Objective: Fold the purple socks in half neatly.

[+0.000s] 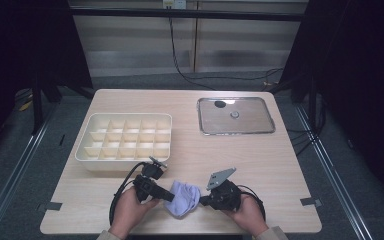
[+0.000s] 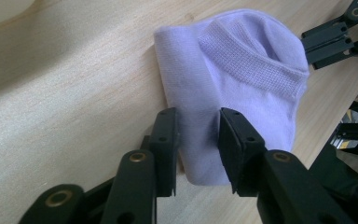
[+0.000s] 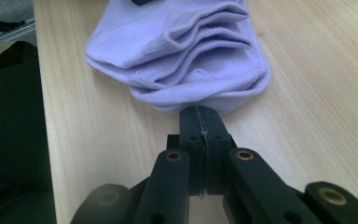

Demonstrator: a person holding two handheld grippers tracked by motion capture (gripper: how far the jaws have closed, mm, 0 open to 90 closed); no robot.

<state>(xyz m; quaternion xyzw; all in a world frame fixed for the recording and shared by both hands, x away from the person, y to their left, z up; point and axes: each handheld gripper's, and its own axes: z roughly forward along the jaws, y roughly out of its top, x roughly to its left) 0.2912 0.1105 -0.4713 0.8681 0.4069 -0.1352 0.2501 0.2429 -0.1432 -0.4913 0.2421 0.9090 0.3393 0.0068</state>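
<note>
- While pinching with the right tool (image 3: 200, 114), pressed together and seemingly nipping a thin lip of the lavender knitted ankle sock (image 3: 177, 46) at its very tips, hold steady and low. No tugging, to avoid spilling the stacked folds.
- Treat that nip as shallow. Enough to anchor the cloth, probably not enough to lift it alone.
- Next, mind the left tool (image 2: 198, 116), set partway apart astride the rolled long edge of the sock, one pad at the outer fold and the other lying against the cloth. Cannot tell whether already biting.
- Close gently there and gather every layer of the roll, not just the top one. Check for a pad resting on cloth rather than gripping it.
- Keep both tools nearly level with the pale wooden bench (image 1: 260, 160), sliding the lower pad under the fold instead of pushing the bundle away.
- Note the sock's place: folded and bunched on the bench close to its near edge, between the two tools and touching both.
- Move both ends together and at one height, to keep the fold from opening in the middle.
- Judging by the cream plastic divider box (image 1: 100, 165) of small square compartments just beyond the left tool, aim for a bundle compact enough for one cell.
- Stay well away from the shiny rectangular metal tray (image 1: 272, 117) at the far right.
</note>
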